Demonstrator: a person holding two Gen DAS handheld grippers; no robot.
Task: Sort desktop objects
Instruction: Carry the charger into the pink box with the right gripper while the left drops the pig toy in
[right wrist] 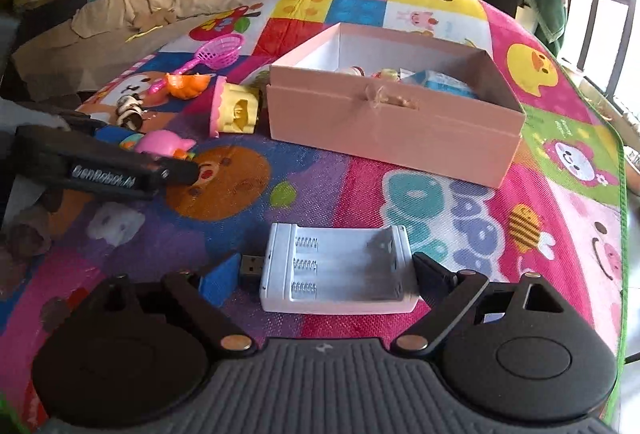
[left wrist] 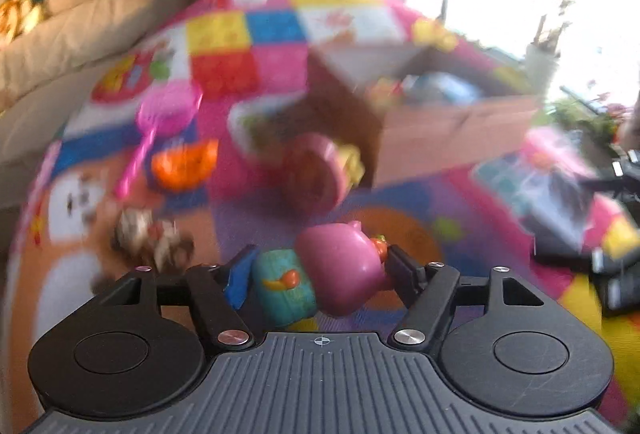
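Pig toy (left wrist: pixel 344 266) sits clamped in left tongs (left wrist: pixel 316 274), lifted off mat; box (left wrist: pixel 452 137) lies ahead-right. Right tongs (right wrist: pixel 324 278) wide, straddling charger (right wrist: pixel 340 270), long axis across jaws.

Two black grippers are showing: the left gripper (left wrist: pixel 316 270) and the right gripper (right wrist: pixel 322 280). One pink cardboard box (right wrist: pixel 396 129) is sitting far right on one patchwork play mat (right wrist: pixel 320 185). One white battery charger (right wrist: pixel 340 270) is lying near. Loose toys are numbering six: one pink pig toy (right wrist: pixel 166 144) at the left, one pink scoop (right wrist: pixel 218 53), one orange shell piece (right wrist: pixel 186 85), one yellow-and-pink toy (right wrist: pixel 234 109), one striped brown-and-white figure (right wrist: pixel 130 109), one teal piece (left wrist: pixel 284 286).
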